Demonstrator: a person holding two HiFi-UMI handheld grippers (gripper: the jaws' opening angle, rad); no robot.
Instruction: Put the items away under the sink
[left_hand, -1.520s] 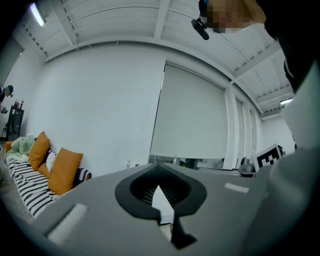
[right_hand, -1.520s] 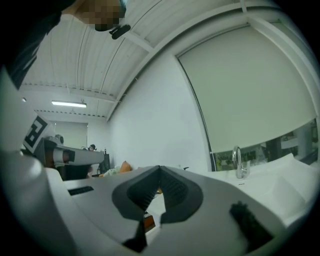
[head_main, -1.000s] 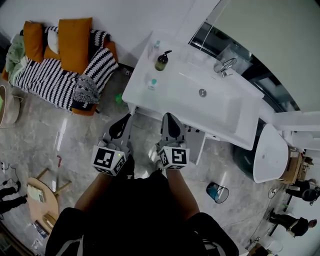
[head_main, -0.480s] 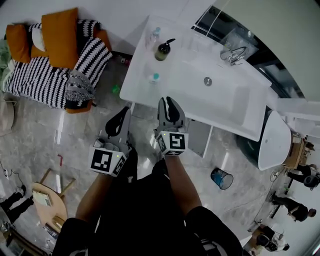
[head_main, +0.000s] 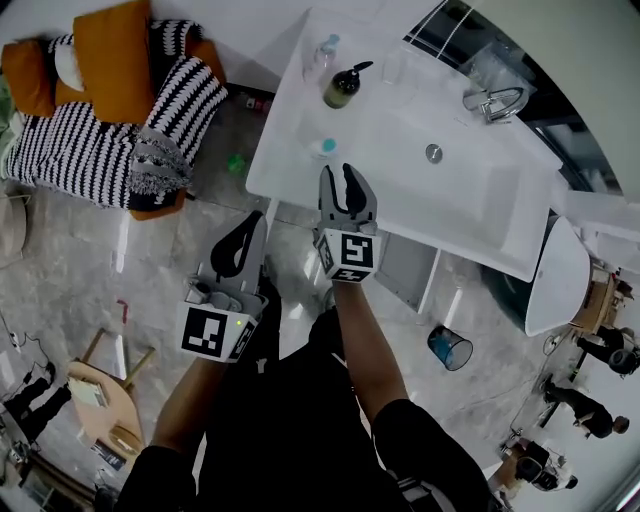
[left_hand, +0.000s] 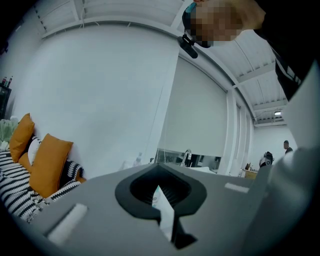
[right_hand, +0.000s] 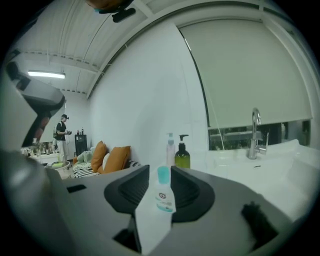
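- Jaws of the right gripper (head_main: 347, 183) had just been opening, with nothing between them; the left gripper (head_main: 248, 222) kept its jaws closed.
- The upright teal-capped bottle (head_main: 322, 147) stood just ahead of the right jaws.

The person wears a black short-sleeved top (head_main: 290, 420); thin pale stripes (head_main: 408, 484) show on it near the lower edge of the head view. The left gripper (head_main: 250, 228) and the right gripper (head_main: 338, 178) are built alike: a pale grey plastic body ending in two curved black jaws, ribbed on their inner faces. Behind the jaws each carries a cube with black-and-white square markers, the left cube (head_main: 212, 332) and the right cube (head_main: 351, 252). In the left gripper view the grey housing (left_hand: 100, 215) bears a small pale rectangular patch (left_hand: 65, 223). The right gripper view shows a small dark slot (right_hand: 75, 188) on its own housing.
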